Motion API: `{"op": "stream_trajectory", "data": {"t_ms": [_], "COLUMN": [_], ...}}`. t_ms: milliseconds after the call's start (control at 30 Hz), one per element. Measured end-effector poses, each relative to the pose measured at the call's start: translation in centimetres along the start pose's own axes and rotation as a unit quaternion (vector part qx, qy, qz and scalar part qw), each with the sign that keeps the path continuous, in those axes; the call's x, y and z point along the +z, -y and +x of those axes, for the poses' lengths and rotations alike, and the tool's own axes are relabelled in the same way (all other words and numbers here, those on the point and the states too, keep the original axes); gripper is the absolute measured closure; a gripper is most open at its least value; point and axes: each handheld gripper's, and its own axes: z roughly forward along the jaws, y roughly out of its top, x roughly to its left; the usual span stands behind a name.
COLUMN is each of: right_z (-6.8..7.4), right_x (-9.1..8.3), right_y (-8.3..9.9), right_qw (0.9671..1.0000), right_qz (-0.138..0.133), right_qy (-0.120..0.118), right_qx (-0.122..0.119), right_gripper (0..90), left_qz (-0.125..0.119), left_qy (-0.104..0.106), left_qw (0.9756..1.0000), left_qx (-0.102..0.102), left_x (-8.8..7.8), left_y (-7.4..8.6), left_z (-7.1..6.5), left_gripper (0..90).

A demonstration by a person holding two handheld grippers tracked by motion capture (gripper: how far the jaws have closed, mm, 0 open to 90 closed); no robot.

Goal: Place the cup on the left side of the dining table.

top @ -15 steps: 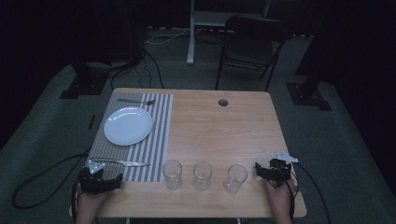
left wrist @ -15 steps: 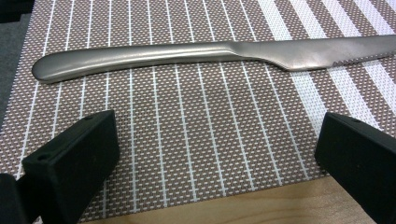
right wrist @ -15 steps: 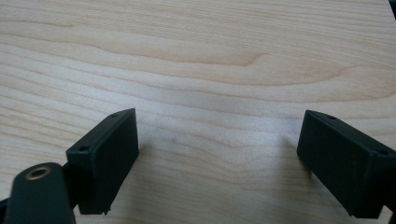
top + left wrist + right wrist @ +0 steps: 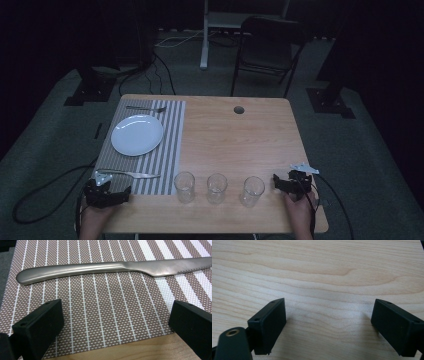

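Nothing has moved in the last half second: both grippers rest at the near table edge. The left gripper [image 4: 116, 322] gapes empty, the knife [image 4: 110, 268] lying just ahead. The right gripper [image 4: 329, 325] gapes over bare wood. Reaching hasn't begun.

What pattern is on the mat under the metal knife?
The woven placemat has brown and white stripes, clearest in the left gripper view, under the plain silver knife.

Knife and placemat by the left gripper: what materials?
Knife: looks like one-piece steel with a brushed, matte finish; soft grey sheen, faint scuffs on the blade. Placemat: seems woven vinyl or similar synthetic; visible brown-and-white mesh weave with white stripes.
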Motion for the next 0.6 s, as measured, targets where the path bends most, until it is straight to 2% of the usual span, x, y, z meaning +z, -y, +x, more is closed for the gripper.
{"op": "stream_trajectory", "data": {"t_ms": [167, 267, 600], "right_z": [0.02, 0.02, 0.02], "right_x": [-0.04, -0.05, -0.05], "right_y": [0.04, 0.06, 0.05], "right_qw": [1.0000, 1.0000, 1.0000], "right_qz": [0.000, 0.000, 0.000], "right_qy": [0.000, 0.000, 0.000], "right_qx": [0.001, 0.001, 0.001], "right_gripper": [12.4, 12.4, 12.5], "left_qz": [0.000, 0.001, -0.005], "left_qy": [0.004, 0.011, 0.035], "left_qw": [1.0000, 0.9999, 0.9992], "left_qx": [0.004, 0.012, 0.019], "left_x": [-0.04, -0.08, -0.38], "left_y": [-0.03, -0.06, -0.27], "left_z": [0.09, 0.16, -0.02], "left_gripper": [1.1, 1.1, 1.1]}}
